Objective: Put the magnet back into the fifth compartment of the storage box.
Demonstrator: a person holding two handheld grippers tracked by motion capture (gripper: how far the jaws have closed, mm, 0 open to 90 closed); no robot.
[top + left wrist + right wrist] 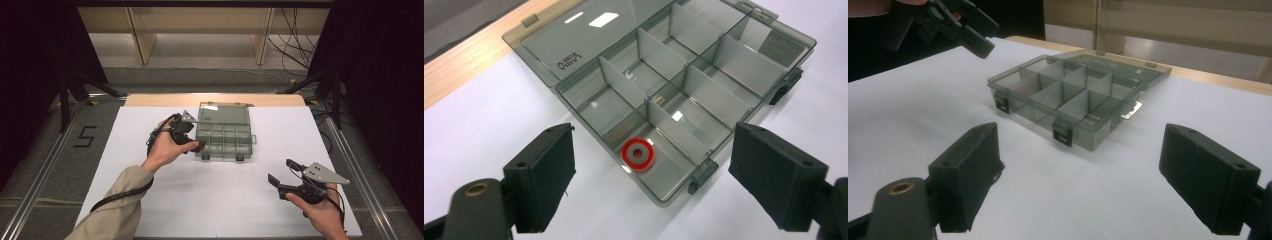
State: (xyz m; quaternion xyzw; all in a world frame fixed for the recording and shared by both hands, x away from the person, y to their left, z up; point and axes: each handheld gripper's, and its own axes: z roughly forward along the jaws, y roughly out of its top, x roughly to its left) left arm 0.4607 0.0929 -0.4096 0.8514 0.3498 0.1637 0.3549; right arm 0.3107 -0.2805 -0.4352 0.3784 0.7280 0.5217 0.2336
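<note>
Left hand-held gripper point(651, 175) gapes wide, empty, over ring point(639, 154), apparently untouched.

Organizer box point(223, 133), high view: near-left corner hidden behind the left gripper point(192, 145); compartment contents too small to tell.
Box lid point(574, 37), left gripper view: embossed lettering too blurred to read; far corner cut off by the top edge.
Red ring point(638, 154): blurred, material cannot be told.
Left gripper, right gripper view: cut off by the upper left edge.
Right hand point(325, 215), high view: cut off by the bottom edge.
</note>
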